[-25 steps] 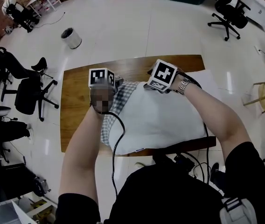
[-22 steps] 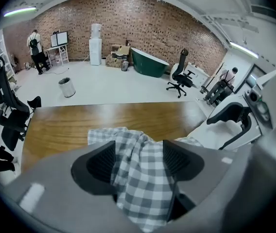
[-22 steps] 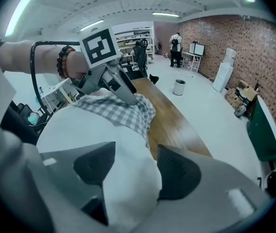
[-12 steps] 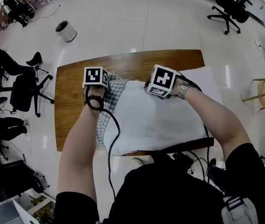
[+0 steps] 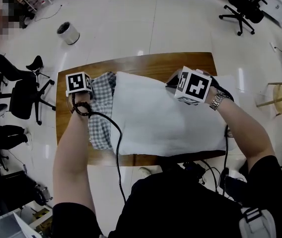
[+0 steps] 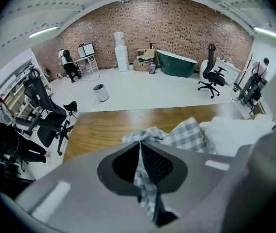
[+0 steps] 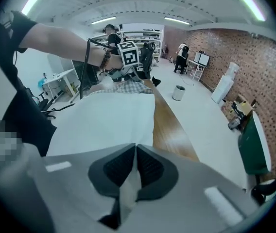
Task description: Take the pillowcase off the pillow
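On the brown wooden table, both sets of jaws had just closed: the left gripper pinched the grey-and-white checked pillowcase, and the right gripper clamped the white pillow at its far edge. The pillowcase had been drawn left and lay bunched at the pillow's left end, seemingly almost free.

One white pillow, one checked pillowcase, one counter, two grippers (left gripper, right gripper), one bin at 11 o'clock.

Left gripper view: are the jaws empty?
No: the left gripper is shut on a fold of the checked pillowcase, which runs down between its jaws.
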`<state>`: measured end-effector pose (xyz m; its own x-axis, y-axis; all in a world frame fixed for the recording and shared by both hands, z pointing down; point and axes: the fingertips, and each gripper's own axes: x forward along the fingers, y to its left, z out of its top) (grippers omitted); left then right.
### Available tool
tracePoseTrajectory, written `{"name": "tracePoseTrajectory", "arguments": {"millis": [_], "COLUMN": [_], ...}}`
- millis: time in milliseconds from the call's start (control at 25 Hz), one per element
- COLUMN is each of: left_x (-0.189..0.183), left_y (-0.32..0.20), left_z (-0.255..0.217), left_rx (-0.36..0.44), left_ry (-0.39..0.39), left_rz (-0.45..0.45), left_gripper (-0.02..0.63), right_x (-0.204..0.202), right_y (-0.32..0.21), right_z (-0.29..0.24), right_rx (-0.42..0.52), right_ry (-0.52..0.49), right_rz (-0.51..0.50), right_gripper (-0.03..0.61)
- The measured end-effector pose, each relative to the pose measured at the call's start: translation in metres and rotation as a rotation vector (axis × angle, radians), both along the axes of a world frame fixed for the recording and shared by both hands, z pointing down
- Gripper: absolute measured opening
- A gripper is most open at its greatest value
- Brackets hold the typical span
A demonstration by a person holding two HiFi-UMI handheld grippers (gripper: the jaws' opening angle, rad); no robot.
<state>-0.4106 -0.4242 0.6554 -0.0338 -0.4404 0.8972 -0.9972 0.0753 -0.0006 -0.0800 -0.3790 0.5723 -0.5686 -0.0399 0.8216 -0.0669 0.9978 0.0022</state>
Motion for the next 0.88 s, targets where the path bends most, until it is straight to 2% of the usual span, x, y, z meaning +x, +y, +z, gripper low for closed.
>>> {"name": "tracePoseTrajectory", "arguments": {"millis": [320, 600, 680, 760, 840, 880], "left_x": [-0.055, -0.082, -0.087, -0.091, -0.094, -0.094], "left_y": [0.022, 0.037, 0.042, 0.05, 0.06, 0.065], "left_z": [-0.018, -0.03, -0.032, -0.033, -0.034, -0.035], "left_rx": [0.02, 0.076, 0.089, 0.103, 0.118, 0.124], "left_ry": [-0.095, -0.155, -0.165, -0.172, -0.179, -0.182], "left_rz": [-0.103, -0.169, -0.186, -0.19, -0.181, -0.177], "left_gripper": [0.014, 0.015, 0.015, 0.032, 0.09, 0.1], "right_x": [0.029, 0.036, 0.037, 0.036, 0.031, 0.03], "right_y": [-0.028, -0.053, -0.058, -0.062, -0.059, -0.056], "right_z": [0.015, 0.024, 0.023, 0.014, 0.0, -0.006], "right_rx": [0.042, 0.119, 0.147, 0.189, 0.232, 0.247], "right_ry": [0.035, 0.021, 0.009, -0.023, -0.068, -0.087], "right_rz": [0.081, 0.154, 0.17, 0.195, 0.219, 0.224], "right_gripper": [0.009, 0.025, 0.048, 0.062, 0.078, 0.08]}}
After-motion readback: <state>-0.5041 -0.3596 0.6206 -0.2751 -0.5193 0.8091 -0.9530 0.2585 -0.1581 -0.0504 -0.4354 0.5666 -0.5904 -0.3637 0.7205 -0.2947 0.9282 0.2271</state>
